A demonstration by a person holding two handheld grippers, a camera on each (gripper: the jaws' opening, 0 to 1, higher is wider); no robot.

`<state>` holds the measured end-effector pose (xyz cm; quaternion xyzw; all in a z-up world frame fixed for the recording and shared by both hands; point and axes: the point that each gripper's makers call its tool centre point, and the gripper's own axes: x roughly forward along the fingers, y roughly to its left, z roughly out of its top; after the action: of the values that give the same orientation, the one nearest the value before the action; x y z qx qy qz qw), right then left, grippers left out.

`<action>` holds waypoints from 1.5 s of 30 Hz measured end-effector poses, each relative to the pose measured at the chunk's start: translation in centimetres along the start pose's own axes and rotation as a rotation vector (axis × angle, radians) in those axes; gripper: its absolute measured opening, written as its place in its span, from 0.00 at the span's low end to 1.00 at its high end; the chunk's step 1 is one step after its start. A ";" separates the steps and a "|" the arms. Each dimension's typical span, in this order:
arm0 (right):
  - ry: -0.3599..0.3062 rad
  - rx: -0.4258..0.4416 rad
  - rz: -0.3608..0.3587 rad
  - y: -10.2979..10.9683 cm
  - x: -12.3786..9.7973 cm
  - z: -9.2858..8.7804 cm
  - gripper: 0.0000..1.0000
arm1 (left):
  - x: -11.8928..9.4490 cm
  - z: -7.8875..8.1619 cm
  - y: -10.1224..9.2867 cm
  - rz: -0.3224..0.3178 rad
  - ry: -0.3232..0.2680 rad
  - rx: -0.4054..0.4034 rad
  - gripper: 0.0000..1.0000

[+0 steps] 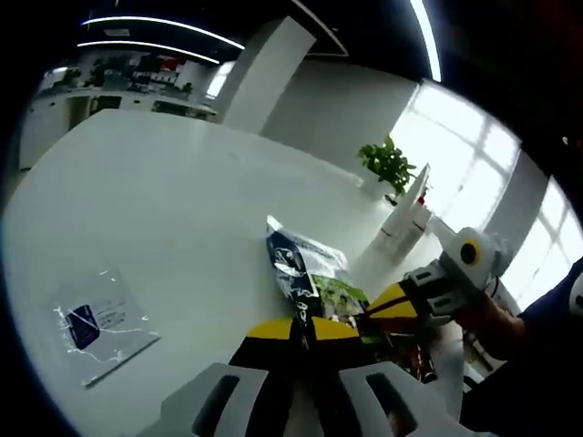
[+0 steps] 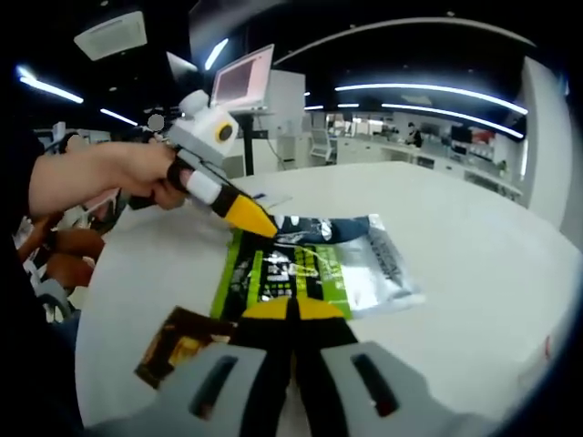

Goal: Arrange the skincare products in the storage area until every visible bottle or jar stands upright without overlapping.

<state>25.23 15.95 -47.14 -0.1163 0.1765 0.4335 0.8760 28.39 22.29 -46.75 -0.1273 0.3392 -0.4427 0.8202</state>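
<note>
**Both tongs clamped on the green sachet**

Left tongs (image 1: 305, 330) closed together, tips on the near edge of the green sachet (image 1: 339, 296). Right tongs (image 2: 293, 309) also closed on same sachet (image 2: 273, 273), from opposite side. Blue sachet (image 2: 351, 238) just beyond, overlapping. Brown sachet (image 2: 178, 350) left of right tongs. Clear bag (image 1: 98, 323) well apart, on table (image 1: 164, 200)
</note>
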 end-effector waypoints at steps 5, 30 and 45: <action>-0.001 0.000 -0.001 0.0 0.0 0.0 0.00 | 0.0 0.2 -0.2 0.001 -0.014 0.062 0.00; -0.076 0.140 -0.090 -2.3 -1.9 0.4 0.03 | -1.2 1.4 -3.1 0.012 -0.153 0.215 0.00; -0.070 0.279 -0.098 -2.6 -2.2 -0.5 0.18 | -2.8 2.8 -4.4 0.037 -0.268 0.307 0.00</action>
<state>25.95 12.63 -46.57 0.0134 0.1986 0.3653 0.9093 26.40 21.79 -41.22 -0.0520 0.1578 -0.4531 0.8759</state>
